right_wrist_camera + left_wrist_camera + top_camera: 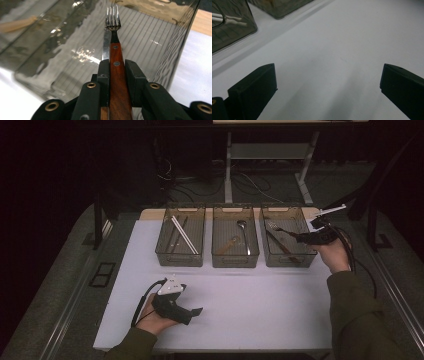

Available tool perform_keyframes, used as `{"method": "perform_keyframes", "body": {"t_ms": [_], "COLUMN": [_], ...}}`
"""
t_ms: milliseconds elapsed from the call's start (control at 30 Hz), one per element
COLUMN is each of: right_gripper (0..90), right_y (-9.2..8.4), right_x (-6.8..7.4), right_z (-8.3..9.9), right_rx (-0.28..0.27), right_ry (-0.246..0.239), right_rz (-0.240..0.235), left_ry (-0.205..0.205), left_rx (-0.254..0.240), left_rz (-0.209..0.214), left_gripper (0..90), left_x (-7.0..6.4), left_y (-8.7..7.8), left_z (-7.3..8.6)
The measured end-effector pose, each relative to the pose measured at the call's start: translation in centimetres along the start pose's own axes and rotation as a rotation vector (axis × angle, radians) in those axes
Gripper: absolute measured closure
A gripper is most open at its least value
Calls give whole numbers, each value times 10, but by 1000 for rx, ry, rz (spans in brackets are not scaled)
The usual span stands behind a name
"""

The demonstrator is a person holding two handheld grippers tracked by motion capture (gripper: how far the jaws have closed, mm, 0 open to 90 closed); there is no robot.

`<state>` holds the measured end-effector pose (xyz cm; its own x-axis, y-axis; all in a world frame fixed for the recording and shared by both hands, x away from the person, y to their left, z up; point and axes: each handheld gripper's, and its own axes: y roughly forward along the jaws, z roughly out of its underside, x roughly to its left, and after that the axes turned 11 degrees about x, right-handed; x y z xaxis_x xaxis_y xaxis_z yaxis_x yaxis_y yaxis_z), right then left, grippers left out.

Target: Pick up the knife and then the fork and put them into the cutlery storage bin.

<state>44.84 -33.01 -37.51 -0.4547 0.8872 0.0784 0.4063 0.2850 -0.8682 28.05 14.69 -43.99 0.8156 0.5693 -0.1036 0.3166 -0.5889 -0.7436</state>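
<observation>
clamping fork (115, 47), right tool (117, 75) over bin (160, 42)

Olive-green sleeves (350, 315). Black left gripper (196, 311) topped by a grey three-cornered plate; black right gripper (298, 238), brass-coloured rivets, black cables trailing.

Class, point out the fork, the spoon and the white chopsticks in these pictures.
fork (115, 56): right gripper view, on its wooden handle.
spoon (242, 224): high view, on its bowl.
white chopsticks (184, 235): high view, mid-length.

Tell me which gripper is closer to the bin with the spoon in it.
Right. The right gripper holds a fork over the neighbouring bin, beside the spoon bin; the left gripper rests on the table, well short of it.
</observation>
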Motion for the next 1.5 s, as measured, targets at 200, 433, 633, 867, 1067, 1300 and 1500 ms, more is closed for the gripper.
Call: {"method": "perform_keyframes", "body": {"t_ms": [200, 433, 633, 867, 1067, 1300, 1500], "right_gripper": [652, 406, 278, 124, 116, 116, 116], "right_y": [17, 2, -10, -19, -27, -28, -28], "right_x": [6, 5, 14, 23, 33, 47, 66], "right_z": [-8, -4, 7, 29, 54, 82, 102], "right_rx": [-5, -81, -145, -191, -223, -242, -244], "right_ry": [2, 20, -12, -34, -46, -64, -107], "right_rz": [45, 12, -43, -85, -85, -129, -144], "left_ry": [10, 8, 13, 12, 11, 11, 12], "left_rx": [2, 2, 8, 10, 13, 11, 13], "left_rz": [6, 8, 11, 13, 16, 16, 17], "left_gripper": [0, 0, 0, 0, 0, 0, 0], "left_x": [-2, -2, -2, -3, -3, -3, -3], "left_y": [0, 0, 1, 1, 2, 1, 2], "left_z": [0, 0, -1, -1, -1, -1, -1]}}
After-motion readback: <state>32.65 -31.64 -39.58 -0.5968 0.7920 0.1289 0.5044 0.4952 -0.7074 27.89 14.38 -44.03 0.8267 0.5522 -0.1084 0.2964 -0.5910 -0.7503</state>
